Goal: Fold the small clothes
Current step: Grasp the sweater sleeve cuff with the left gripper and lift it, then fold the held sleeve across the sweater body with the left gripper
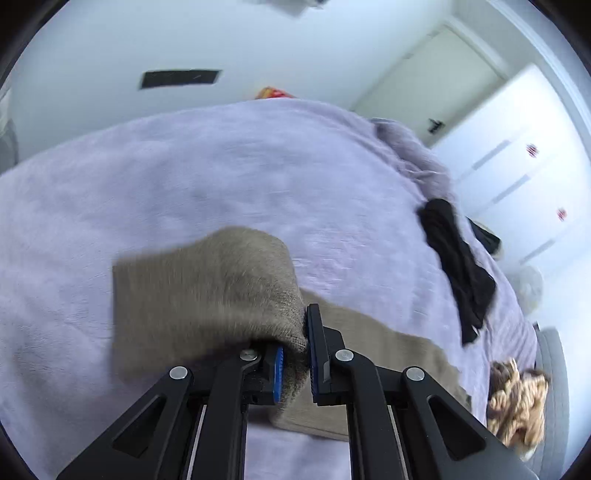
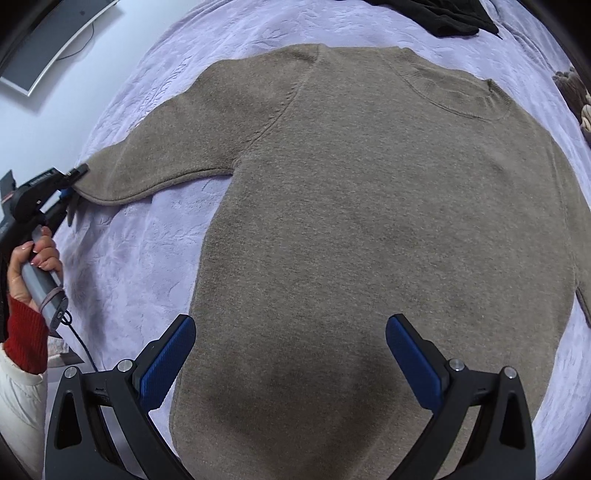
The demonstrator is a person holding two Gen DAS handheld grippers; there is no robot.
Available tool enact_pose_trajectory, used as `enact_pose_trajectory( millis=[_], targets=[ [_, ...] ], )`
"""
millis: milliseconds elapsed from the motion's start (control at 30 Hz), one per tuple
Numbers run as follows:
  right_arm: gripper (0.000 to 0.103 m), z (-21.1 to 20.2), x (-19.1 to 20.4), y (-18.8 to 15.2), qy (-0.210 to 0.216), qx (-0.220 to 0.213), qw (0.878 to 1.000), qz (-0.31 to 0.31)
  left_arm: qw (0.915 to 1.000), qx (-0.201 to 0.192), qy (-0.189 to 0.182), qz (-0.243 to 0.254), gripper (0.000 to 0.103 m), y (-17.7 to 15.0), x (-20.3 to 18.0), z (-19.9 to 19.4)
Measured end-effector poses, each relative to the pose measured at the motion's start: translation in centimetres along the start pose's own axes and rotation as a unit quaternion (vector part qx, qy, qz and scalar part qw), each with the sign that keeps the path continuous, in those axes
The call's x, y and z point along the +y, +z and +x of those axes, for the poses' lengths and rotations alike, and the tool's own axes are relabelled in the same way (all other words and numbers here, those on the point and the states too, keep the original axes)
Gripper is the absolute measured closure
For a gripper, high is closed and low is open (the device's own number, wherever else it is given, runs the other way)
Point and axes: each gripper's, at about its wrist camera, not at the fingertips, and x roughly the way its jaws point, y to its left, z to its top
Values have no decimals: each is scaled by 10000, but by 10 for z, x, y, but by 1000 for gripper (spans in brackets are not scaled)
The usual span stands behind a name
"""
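- While the taupe sweater (image 2: 369, 221) is lying flat, front up, on the lavender bedspread (image 2: 155, 266), its left-hand sleeve (image 2: 177, 147) is stretching out toward the left edge of the right wrist view, long axis running from the shoulder seam out and slightly down to the cuff.
- Left gripper (image 2: 72, 181) is sitting at that far cuff end, held by a hand (image 2: 35, 258) in a red cuff; fingers are pinched together on the sleeve end, knit squeezed between the blue pads.
- Left wrist view is confirming it: left gripper (image 1: 295, 354) is clamping the cuff (image 1: 207, 295), fabric bunching and blurring up over the left finger, the rest of the sleeve trailing off to the right behind the jaws.
- Sweater body is lying to the right of the left gripper, so the fold looks like it is going to carry the sleeve rightward, across the chest, along the sleeve's own axis.
- Right gripper (image 2: 291, 354) is hovering over the hem area of the body, fingers spread wide apart, nothing between the pads; not touching the knit as far as I can tell.
- Left hand is clearly the nearer one to the sleeve; right is nearer the torso and hem.
- Black garment (image 2: 436, 18) is lying at the top edge, apart from the sweater, out of the fold path.
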Motion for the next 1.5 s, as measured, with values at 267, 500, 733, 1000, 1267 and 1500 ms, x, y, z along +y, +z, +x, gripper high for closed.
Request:
enact_pose_trajectory(
  millis=[267, 500, 733, 1000, 1267, 1500],
  targets=[
    [0, -27, -51, -4, 47, -324, 9984, 470, 9805, 369, -1178, 1532, 92, -43, -175, 8],
    [0, -48, -135, -15, -186, -597, 9907, 1212, 9414, 1315, -1515, 2712, 92, -151, -301, 62],
    [0, -51, -223, -30, -489, -565, 9803, 1826, 9158, 2074, -598, 3386, 69, -250, -325, 127],
    [0, -55, -254, -11, -623, -692, 9823, 1624, 9112, 1739, -234, 3727, 38, -256, -314, 93],
    [0, -55, -178, 48, -820, -1140, 9901, 0, 9231, 988, 697, 3651, 37, -199, -253, 47],
    [0, -19, -78, 86, -1853, -1444, 9460, -2234, 9147, 1249, 1757, 3420, 37, -194, -179, 66]
  ],
)
